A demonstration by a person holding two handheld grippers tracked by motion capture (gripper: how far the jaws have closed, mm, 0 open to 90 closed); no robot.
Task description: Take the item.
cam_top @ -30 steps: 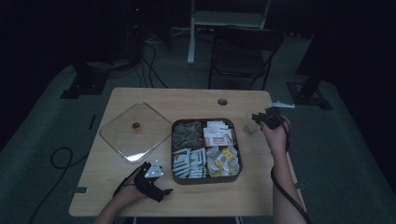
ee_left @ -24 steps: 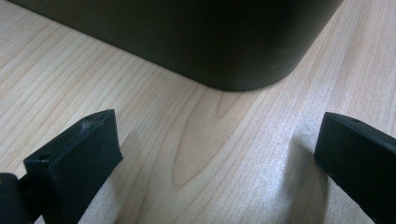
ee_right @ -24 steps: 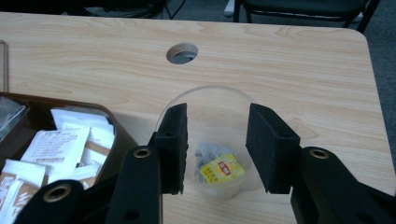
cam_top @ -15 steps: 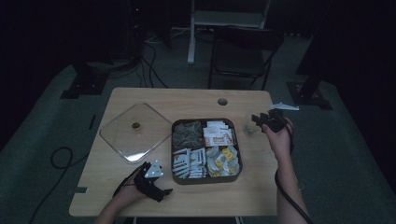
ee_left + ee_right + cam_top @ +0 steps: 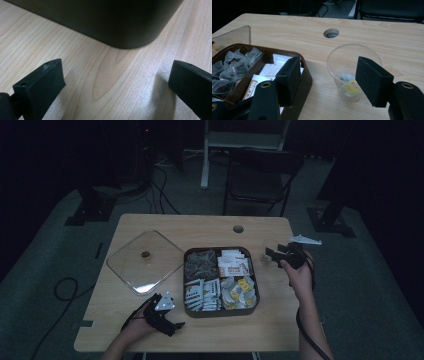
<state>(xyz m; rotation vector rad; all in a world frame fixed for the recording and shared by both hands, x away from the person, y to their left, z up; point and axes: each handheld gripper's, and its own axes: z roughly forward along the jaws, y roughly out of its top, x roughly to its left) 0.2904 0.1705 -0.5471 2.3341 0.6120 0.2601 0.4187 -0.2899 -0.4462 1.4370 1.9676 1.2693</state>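
Note:
A dark brown compartment box [image 5: 220,311] of tea bags and sachets sits mid-table; its rim [image 5: 306,72] shows in the right gripper view and its dark wall [image 5: 107,22] looms in the left gripper view. My right gripper [image 5: 272,255] [image 5: 328,80] is open, hovering right of the box with its jaws either side of a clear plastic cup [image 5: 352,72] [image 5: 265,257]. A tea bag with a yellow tag [image 5: 350,87] lies in the cup. My left gripper [image 5: 172,326] [image 5: 117,85] rests open on the wood just in front of the box's near left corner, nothing between its jaws.
A clear square lid [image 5: 145,261] with a small knob lies left of the box; its corner [image 5: 239,35] shows in the right gripper view. A cable hole [image 5: 238,228] [image 5: 331,33] pierces the table's far side. A dark chair [image 5: 260,175] stands beyond the table.
The right hand has shifted slightly near the cup. The left gripper has stayed in place.

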